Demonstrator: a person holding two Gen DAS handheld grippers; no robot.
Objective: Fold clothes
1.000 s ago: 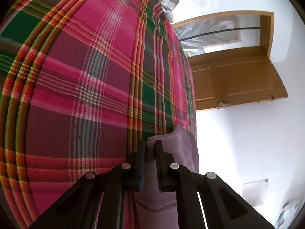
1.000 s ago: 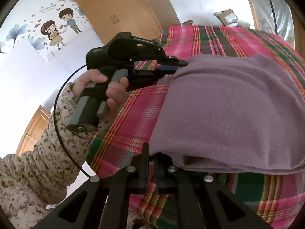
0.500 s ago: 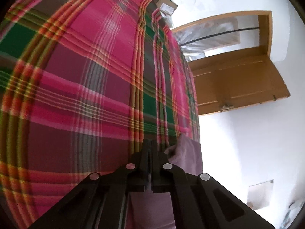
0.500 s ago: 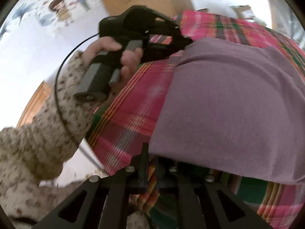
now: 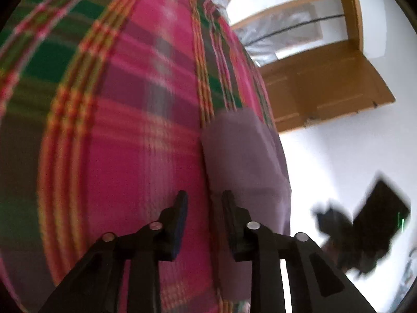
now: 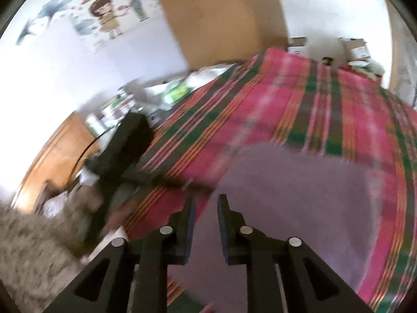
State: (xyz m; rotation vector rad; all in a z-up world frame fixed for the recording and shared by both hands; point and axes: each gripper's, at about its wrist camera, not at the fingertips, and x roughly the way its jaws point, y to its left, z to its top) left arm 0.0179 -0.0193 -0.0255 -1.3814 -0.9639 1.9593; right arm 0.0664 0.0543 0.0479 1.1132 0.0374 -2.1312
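A folded mauve garment [image 5: 245,161] lies on a pink, green and orange plaid bedspread [image 5: 117,104]. My left gripper [image 5: 204,199] is open just above the garment's near edge, nothing between its fingers. In the right wrist view the same mauve garment [image 6: 299,203] fills the lower right of the plaid bedspread [image 6: 299,99]. My right gripper [image 6: 206,203] is open over the garment's near corner and holds nothing. The other black gripper [image 6: 122,148] shows blurred at the left, held by a person in a speckled fleece sleeve [image 6: 31,242].
A wooden door [image 5: 320,88] stands open against a white wall beyond the bed's edge. The right gripper [image 5: 365,227] appears as a dark blur there. A wooden wardrobe [image 6: 219,18], wall stickers [image 6: 109,13] and cluttered items [image 6: 172,91] lie past the bed's far side.
Both grippers were shut on the mauve garment's edge; now both are open and pulled back from it. The garment lies released on the bedspread. Both views are blurred by motion.
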